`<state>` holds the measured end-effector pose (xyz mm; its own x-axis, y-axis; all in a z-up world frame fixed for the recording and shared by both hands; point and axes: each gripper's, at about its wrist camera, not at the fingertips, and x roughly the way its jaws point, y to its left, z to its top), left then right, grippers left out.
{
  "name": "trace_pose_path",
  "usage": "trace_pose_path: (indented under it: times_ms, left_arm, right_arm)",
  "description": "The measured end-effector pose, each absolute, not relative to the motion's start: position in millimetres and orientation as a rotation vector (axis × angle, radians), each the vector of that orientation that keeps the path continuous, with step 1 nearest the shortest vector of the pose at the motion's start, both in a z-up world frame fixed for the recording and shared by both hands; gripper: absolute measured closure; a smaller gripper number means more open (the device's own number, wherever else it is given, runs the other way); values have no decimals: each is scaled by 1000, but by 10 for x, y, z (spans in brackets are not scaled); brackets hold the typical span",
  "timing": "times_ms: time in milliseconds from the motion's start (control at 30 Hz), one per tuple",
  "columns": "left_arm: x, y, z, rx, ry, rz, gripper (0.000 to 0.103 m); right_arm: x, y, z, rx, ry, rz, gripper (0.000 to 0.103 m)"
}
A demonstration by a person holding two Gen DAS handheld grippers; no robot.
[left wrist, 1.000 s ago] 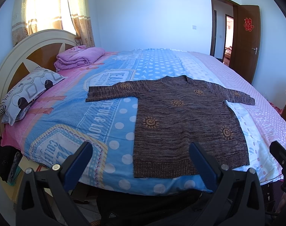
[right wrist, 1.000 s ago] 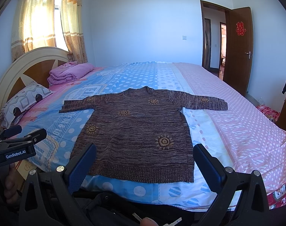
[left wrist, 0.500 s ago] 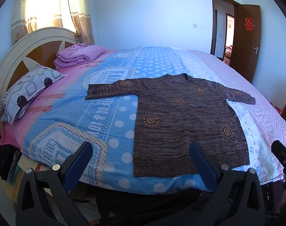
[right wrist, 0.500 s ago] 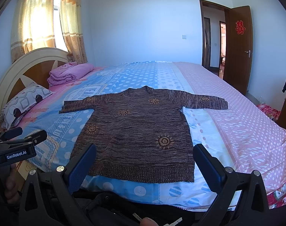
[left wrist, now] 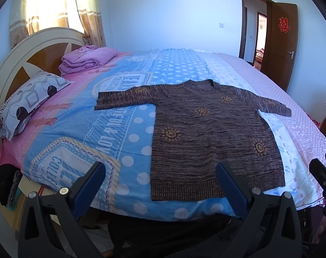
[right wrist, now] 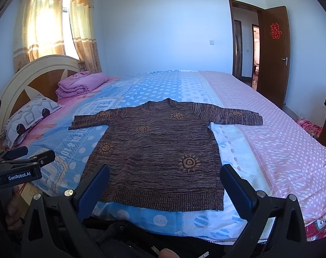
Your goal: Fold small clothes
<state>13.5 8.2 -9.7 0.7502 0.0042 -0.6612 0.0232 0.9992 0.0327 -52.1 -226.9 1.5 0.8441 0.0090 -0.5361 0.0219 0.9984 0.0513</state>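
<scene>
A brown knit sweater [left wrist: 208, 137] with orange sun patterns lies flat on the bed, sleeves spread out, hem toward me. It also shows in the right wrist view [right wrist: 160, 157]. My left gripper [left wrist: 160, 167] is open and empty, held just short of the bed's near edge, off the hem's left half. My right gripper [right wrist: 165, 169] is open and empty, in front of the hem. The left gripper also shows at the left edge of the right wrist view [right wrist: 25, 157].
The bed [left wrist: 81, 129] has a blue, pink and white patterned cover. A patterned pillow [left wrist: 29, 103] and a folded purple blanket [left wrist: 87, 59] lie by the headboard on the left. An open brown door [left wrist: 281, 49] is at the far right.
Both views have tilted down and drawn slightly closer to the bed. The sweater has not moved and both grippers stay open.
</scene>
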Motion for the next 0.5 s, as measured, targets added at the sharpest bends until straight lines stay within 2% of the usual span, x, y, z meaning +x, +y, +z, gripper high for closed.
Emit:
trace_pose_path:
  times_ms: [500]
  left_arm:
    - [614,117,-320,139,769,21,0]
  right_arm:
    - [-149,-2536,-343,92,648,-10,1]
